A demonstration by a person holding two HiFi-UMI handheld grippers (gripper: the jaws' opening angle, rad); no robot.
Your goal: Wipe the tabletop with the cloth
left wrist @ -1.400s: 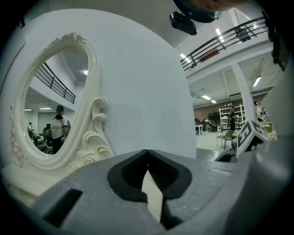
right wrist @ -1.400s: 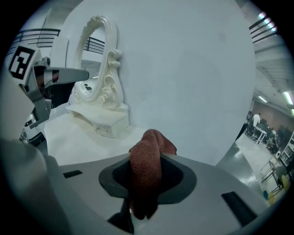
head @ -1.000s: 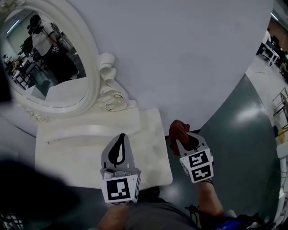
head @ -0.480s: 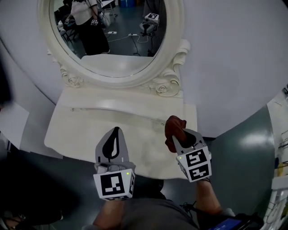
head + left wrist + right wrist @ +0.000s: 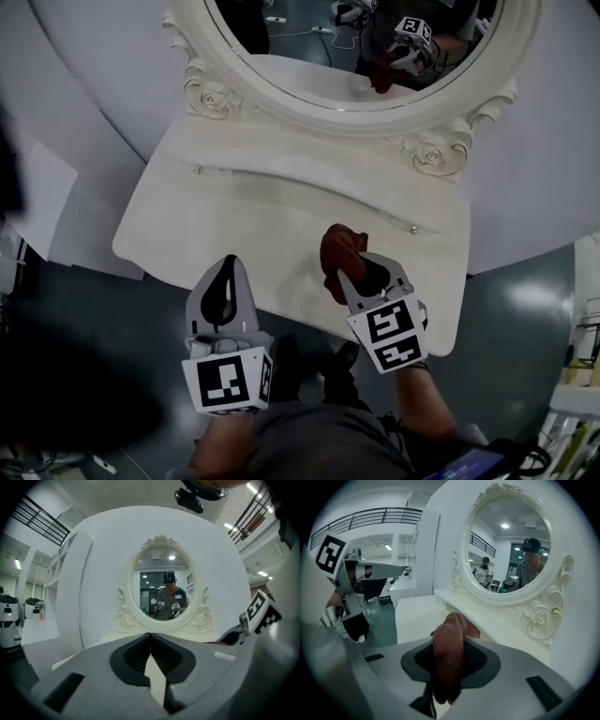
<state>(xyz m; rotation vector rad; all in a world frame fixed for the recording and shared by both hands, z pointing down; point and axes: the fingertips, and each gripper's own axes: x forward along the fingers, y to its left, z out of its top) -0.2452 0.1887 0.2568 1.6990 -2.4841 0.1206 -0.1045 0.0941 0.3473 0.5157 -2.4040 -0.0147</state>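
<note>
The red-brown cloth (image 5: 339, 255) is bunched up between the jaws of my right gripper (image 5: 352, 274), which is shut on it above the right half of the white tabletop (image 5: 253, 211). In the right gripper view the cloth (image 5: 449, 656) hangs folded over between the jaws, with the tabletop (image 5: 415, 616) beyond it. My left gripper (image 5: 228, 272) is shut with nothing in it, and its tips are at the table's front edge. In the left gripper view its jaws (image 5: 150, 637) meet at the tips and point at the mirror.
An oval mirror in an ornate white frame (image 5: 427, 150) stands at the back of the table against a pale wall. Dark floor (image 5: 525, 300) lies to the right and in front. A white panel (image 5: 37, 202) stands to the left.
Both grippers have swung left from the table's right end to its front. The right gripper, cloth still held, went from beyond the table's right edge to above the tabletop.
</note>
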